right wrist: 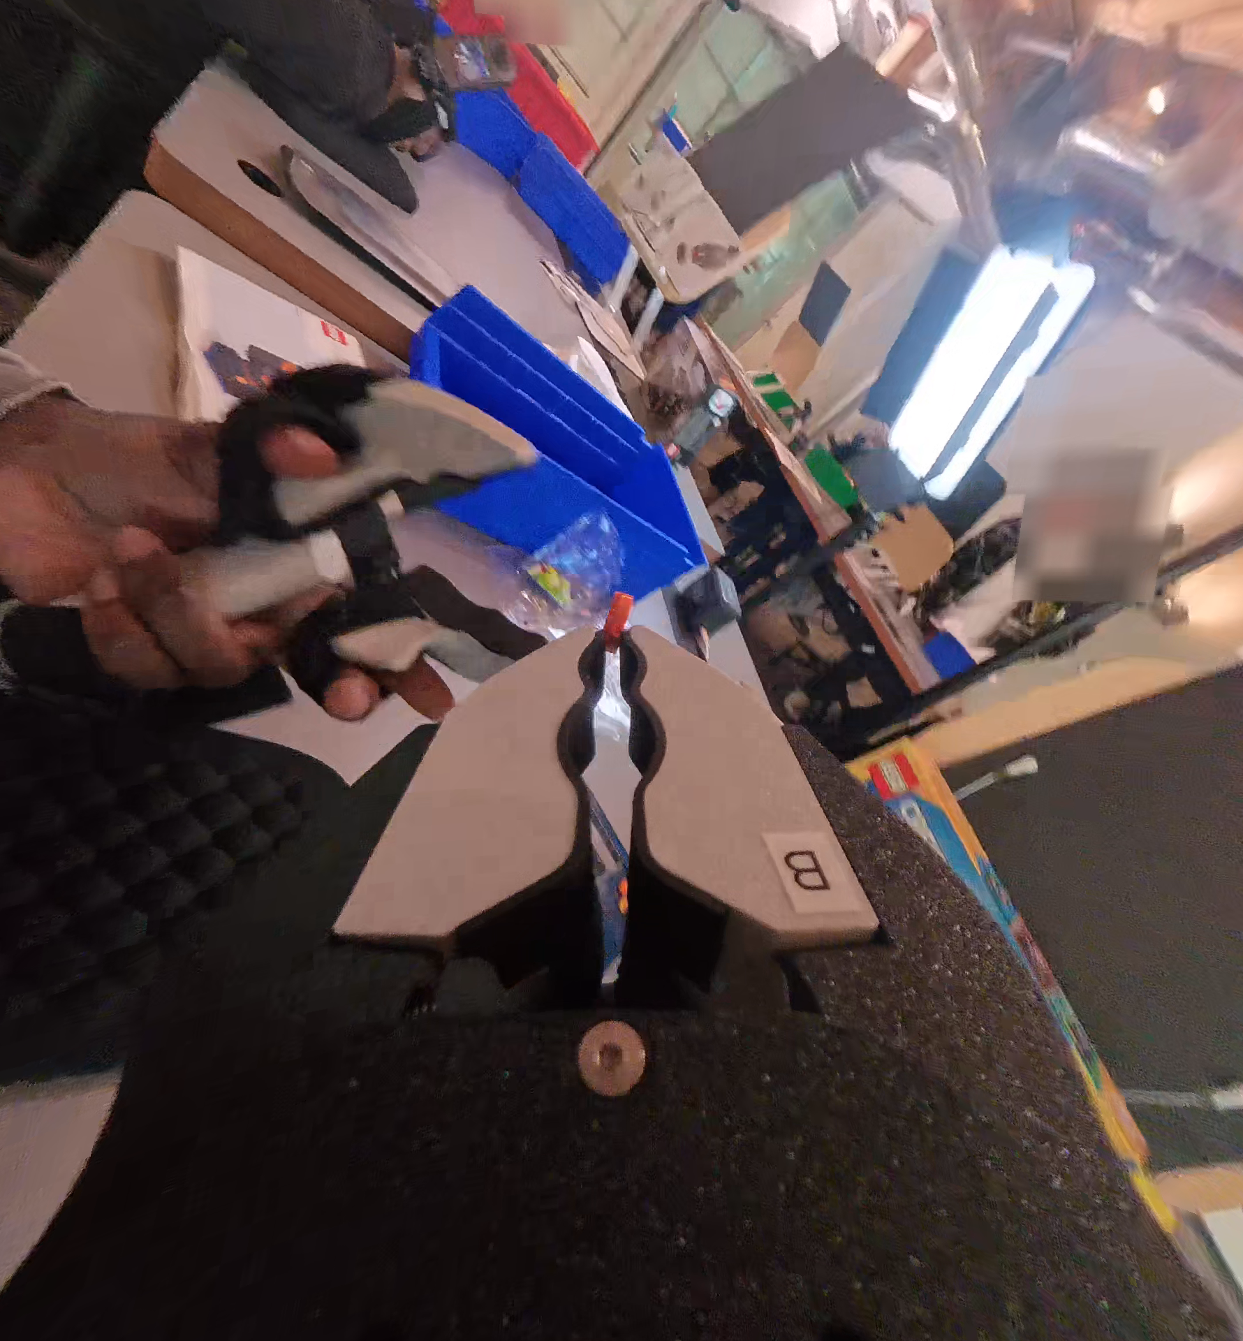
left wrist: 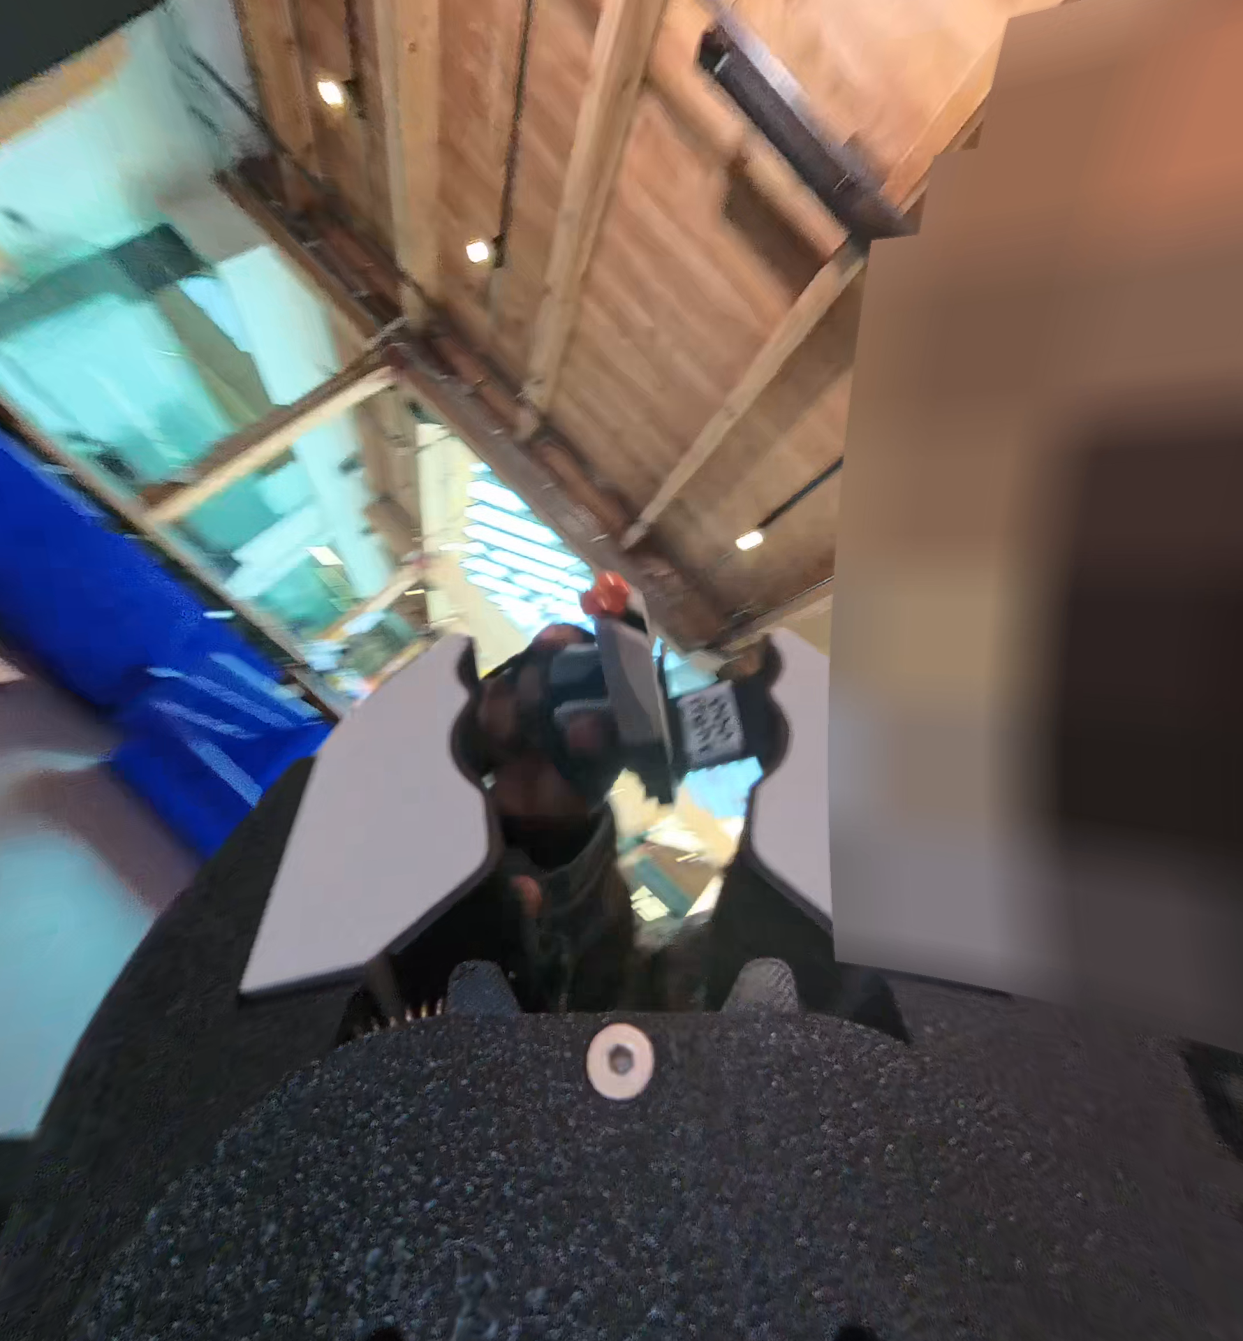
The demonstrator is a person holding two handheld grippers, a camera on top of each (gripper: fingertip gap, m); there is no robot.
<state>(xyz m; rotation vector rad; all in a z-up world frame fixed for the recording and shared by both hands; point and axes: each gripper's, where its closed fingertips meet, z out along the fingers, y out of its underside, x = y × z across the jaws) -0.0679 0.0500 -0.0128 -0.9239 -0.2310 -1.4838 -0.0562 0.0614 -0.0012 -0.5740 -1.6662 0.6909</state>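
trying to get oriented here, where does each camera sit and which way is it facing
Left wrist view: on the left gripper, tilted up at the wooden ceiling; its open fingers frame the right gripper with its small red piece.
Right wrist view: on the right gripper, facing along the tables past blue bins; shut on a small red piece; a hand holds the left gripper.
Shared: each gripper, the red piece.

Lighting, as I read it remotely: small ceiling spotlights (left wrist: 477, 250) in the left wrist view's upper centre; a blown-out bright window (right wrist: 988, 363) glaring at the right wrist view's upper right. Both views motion-blurred, backgrounds smeared, wide-angle bending at the edges. My near gripper bodies sit dark along the bottom. Left view's blue bin (left wrist: 96, 580) streaked, out of focus.
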